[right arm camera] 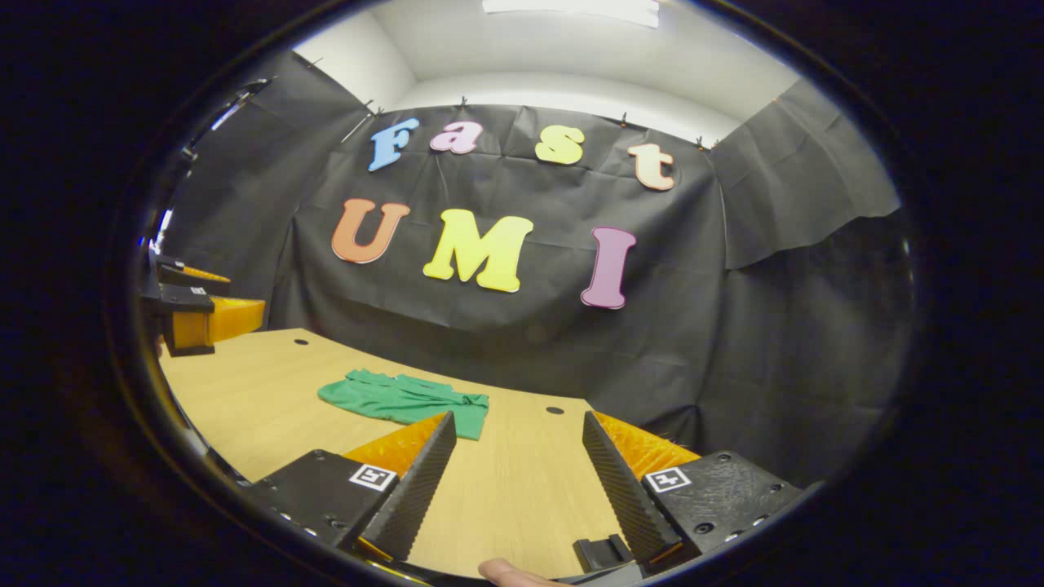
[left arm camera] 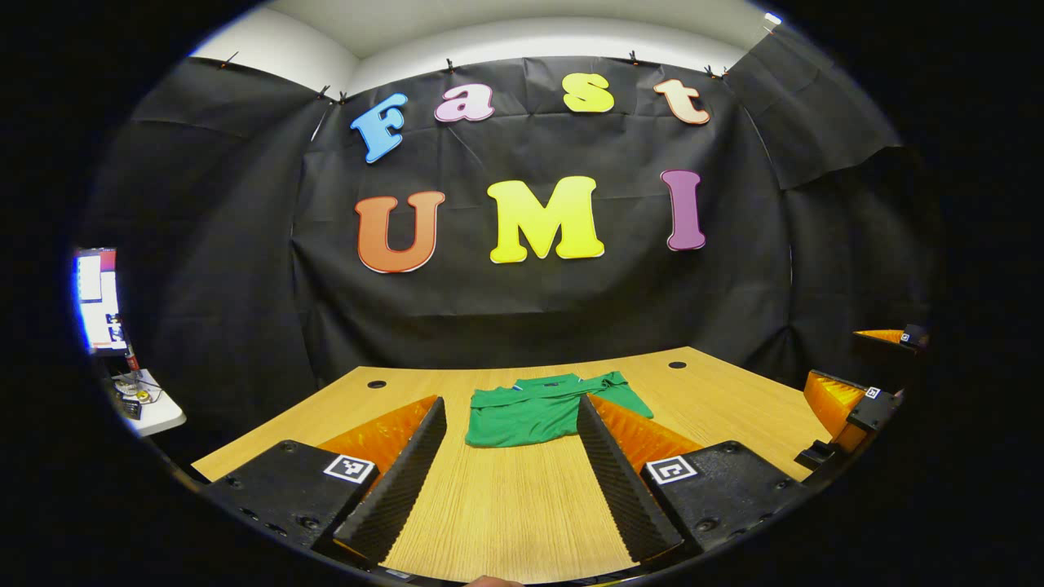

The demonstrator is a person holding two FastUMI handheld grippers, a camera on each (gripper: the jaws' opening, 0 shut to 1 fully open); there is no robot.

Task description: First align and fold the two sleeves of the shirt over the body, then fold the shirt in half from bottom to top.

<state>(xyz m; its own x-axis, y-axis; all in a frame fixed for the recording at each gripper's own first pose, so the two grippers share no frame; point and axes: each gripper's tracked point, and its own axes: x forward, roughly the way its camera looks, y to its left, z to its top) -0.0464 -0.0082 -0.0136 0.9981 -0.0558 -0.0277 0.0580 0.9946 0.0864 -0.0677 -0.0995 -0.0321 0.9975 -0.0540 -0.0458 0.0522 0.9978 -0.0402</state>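
We saw black cloth [left arm camera: 538, 302] draped as the booth's wall on three sides, creased and pinned up along its top edge by small clips [left arm camera: 448, 63]. Above the cloth ran a plain white wall [right arm camera: 563, 88] that met a pale ceiling, where a bright strip light [right arm camera: 571, 8] glowed in the right gripper view. A light wooden table [left arm camera: 514, 505] with a fine straight grain stood before the cloth, with small round dark holes [left arm camera: 376, 383] near its far corners. At the far left of the left gripper view we noticed a lit screen [left arm camera: 98, 300] above a small white side table [left arm camera: 155, 412] that held a few small items too blurred to identify.
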